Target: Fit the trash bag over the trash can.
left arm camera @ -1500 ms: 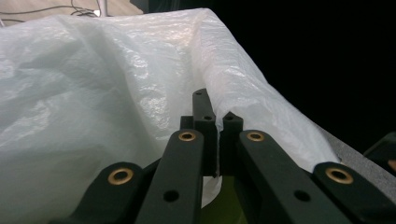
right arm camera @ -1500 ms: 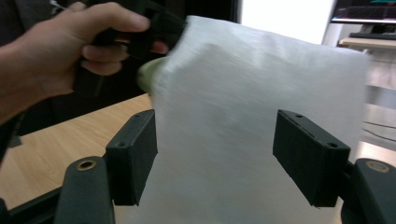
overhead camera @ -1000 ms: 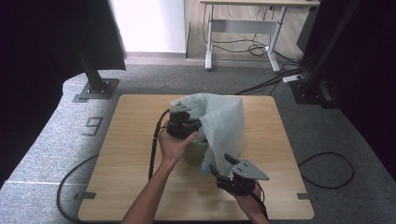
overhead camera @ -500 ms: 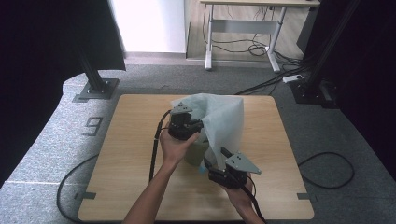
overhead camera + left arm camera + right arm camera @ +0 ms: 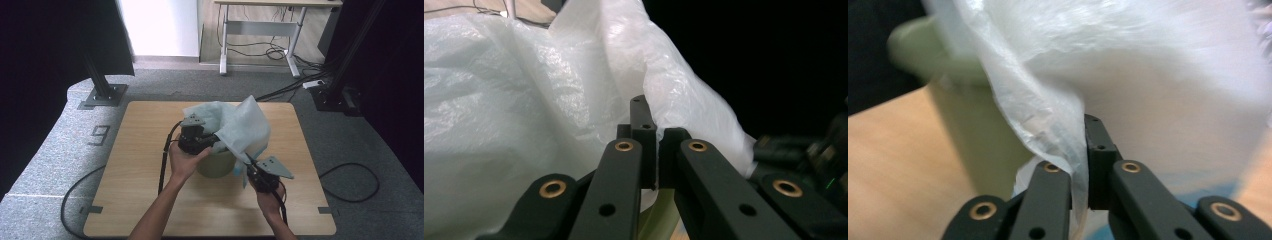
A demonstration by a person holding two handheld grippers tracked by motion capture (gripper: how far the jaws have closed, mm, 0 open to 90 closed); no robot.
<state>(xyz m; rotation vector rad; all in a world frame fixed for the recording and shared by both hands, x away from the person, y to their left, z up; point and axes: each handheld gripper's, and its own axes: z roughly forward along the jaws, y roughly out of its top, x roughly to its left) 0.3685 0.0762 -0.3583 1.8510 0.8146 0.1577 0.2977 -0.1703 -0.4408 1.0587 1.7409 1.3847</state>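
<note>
The bag [image 5: 235,127], thin whitish plastic, sits bunched over the green bin [image 5: 216,162] in the middle of the table [image 5: 140,200], puffing up above the rim and hanging down the bin's right side. My left tongs [image 5: 212,141] are at the bin's near-left rim, clenched on the bag's edge; in the left gripper view the jaws stand pressed together with the film [image 5: 549,100] caught at their tips and a strip of green bin wall [image 5: 659,210] just below. My right tongs [image 5: 248,165] are low at the bin's right, beside its wall, and their jaws have just been closing: in the right gripper view they now pinch a hanging fold of the bag [image 5: 1058,125], the film running down between the pads, with the bin [image 5: 973,130] just to the left and bare table [image 5: 893,165] beyond it. A black cable [image 5: 162,165] trails from my left tongs toward the table's near edge. Grey carpet [image 5: 60,150] surrounds the table.
</note>
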